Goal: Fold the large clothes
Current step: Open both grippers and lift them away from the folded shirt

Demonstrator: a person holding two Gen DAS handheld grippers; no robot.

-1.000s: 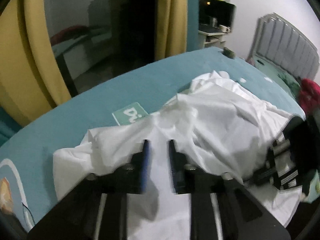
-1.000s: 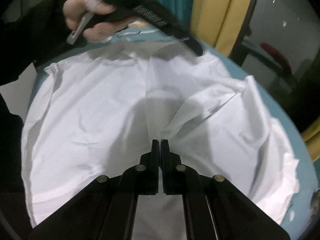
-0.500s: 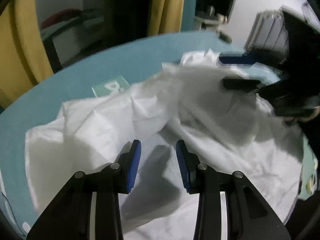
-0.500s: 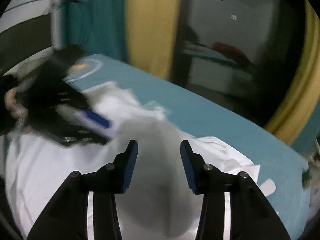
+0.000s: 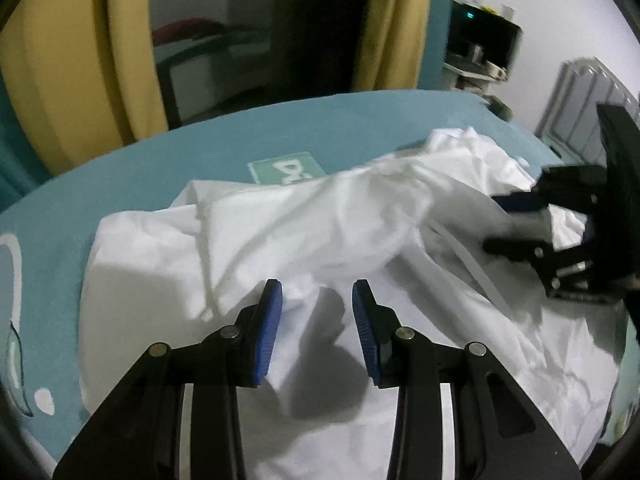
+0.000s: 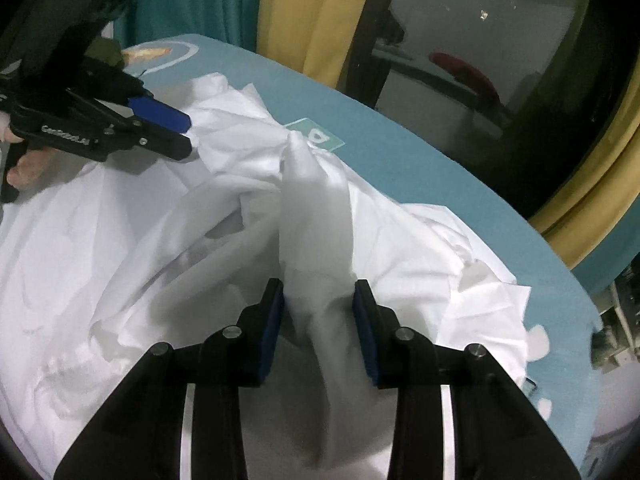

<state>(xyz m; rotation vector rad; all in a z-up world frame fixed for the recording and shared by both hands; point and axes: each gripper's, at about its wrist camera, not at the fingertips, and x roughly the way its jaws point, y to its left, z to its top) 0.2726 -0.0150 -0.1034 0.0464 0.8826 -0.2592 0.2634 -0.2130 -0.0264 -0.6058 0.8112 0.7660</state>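
garment: crumpled white shirt [image 5: 312, 232], bunched in a heap on the teal bed sheet [image 5: 168, 160]; covers most of the near half of the bed.
left gripper [image 5: 317, 304]: jaws apart, blue pads hanging over the near part of the shirt with only a low wrinkle between them; nothing clamped.
right gripper [image 6: 319, 300]: jaws have just been closing; an upright ridge of shirt cloth stands between the blue pads and fills the gap. Can't tell whether the pads press on it.
hand [image 6: 24, 168]: fingers on the left gripper's handle, seen at far left in the right wrist view.
background: yellow curtains [image 5: 60, 60], dark window, green label patch [image 5: 286, 168] on the sheet just beyond the shirt.
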